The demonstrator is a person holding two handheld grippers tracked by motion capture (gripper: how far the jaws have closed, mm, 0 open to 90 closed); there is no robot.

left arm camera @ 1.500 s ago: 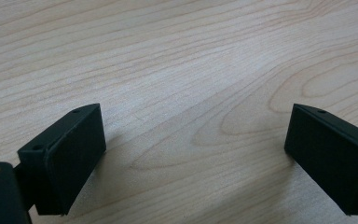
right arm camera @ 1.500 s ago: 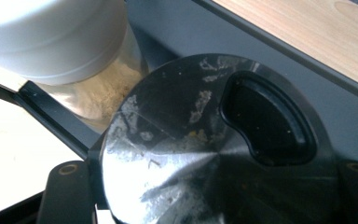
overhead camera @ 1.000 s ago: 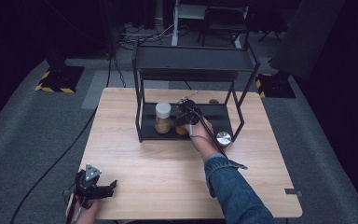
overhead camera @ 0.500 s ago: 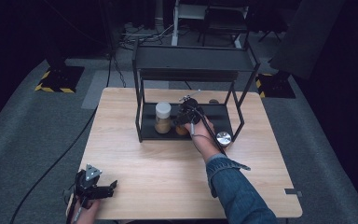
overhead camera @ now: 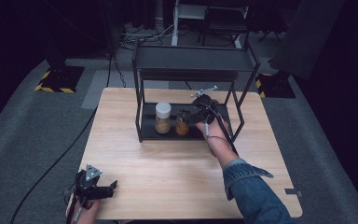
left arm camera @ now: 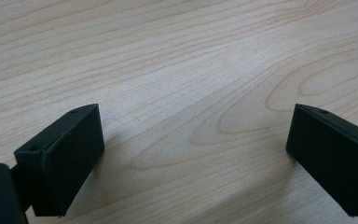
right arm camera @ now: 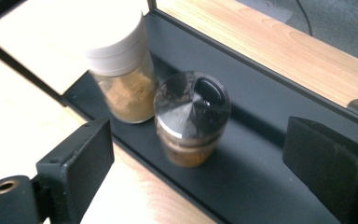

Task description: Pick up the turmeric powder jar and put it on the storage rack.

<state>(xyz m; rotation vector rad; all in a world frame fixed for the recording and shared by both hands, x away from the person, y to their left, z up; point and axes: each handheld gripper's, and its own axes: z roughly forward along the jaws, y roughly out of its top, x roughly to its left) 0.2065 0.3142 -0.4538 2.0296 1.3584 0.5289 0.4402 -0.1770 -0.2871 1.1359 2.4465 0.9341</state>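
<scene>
The right gripper (right arm camera: 196, 154), its jaws just opened wide with nothing between them, hangs above the metal-capped spice jar (right arm camera: 192, 116) standing on the rack's bottom shelf (right arm camera: 261, 186) beside the white-capped jar (right arm camera: 121, 74), apparently having set it there.

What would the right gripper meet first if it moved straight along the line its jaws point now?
Probably the dark-lidded jar on the shelf: it stands between the right gripper's open jaws, untouched. Depth is hard to judge.

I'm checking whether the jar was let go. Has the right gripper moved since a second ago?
Yes. The right gripper has drawn back and up from the dark-lidded jar on the rack; its jaws have just been opening, nothing between them.
</scene>
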